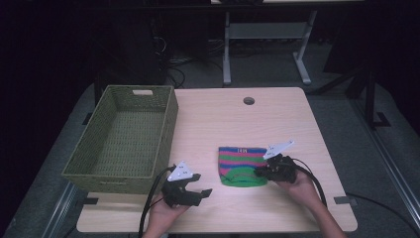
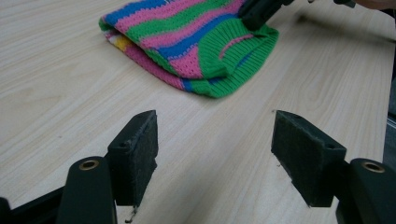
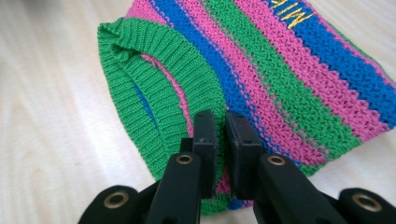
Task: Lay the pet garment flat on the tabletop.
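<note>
Sweater [image 3: 280, 70] hem under right tongs [image 3: 220, 140]

The knitted garment [image 3: 280, 79] at the centre of the frame is coarse, matt yarn in pink, green and blue stripes, with a ribbed green hem. The counter [image 1: 213, 124] is pale wood-grain laminate, smooth with a faint sheen. The basket [image 1: 124, 139] at left is woven olive fibre, rough. The gripper [image 2: 215, 154] pads look like matt black foam on smooth black plastic.

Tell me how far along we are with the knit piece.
Done: the striped knit lies folded on the table. In hand: right gripper is pinched on its green edge; left gripper waits open. Left, probably: moving it into the basket.
</note>
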Motion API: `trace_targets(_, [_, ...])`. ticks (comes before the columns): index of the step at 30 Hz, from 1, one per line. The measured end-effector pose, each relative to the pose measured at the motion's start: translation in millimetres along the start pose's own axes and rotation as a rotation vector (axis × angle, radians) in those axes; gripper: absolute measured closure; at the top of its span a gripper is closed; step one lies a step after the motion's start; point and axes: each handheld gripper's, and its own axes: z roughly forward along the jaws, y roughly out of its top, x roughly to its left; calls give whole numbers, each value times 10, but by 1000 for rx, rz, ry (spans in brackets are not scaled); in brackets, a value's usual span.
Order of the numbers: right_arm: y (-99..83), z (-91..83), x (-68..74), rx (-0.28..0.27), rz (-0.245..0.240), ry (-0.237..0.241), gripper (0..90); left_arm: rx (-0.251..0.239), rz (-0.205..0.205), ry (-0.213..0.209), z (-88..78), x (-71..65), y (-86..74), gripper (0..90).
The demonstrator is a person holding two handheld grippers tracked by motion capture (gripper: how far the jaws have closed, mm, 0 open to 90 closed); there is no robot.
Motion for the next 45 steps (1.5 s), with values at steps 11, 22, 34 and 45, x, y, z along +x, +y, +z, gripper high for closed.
trace_targets(11, [-108, -54, 278, 2, -10, 21, 823, 5, 20, -30, 51, -68, 27, 338])
trace_targets(22, [-160, -66, 425, -7, -9, 39, 814, 11, 61, -87, 140, -166, 133, 394])
trace_targets(34, [-193, -129, 447, -42, -11, 97, 704, 60, 114, -154, 353, -134, 285, 474])
trace_targets(45, [-275, -296, 339, -80, -44, 121, 663, 113, 168, -176, 430, -136, 247, 544])
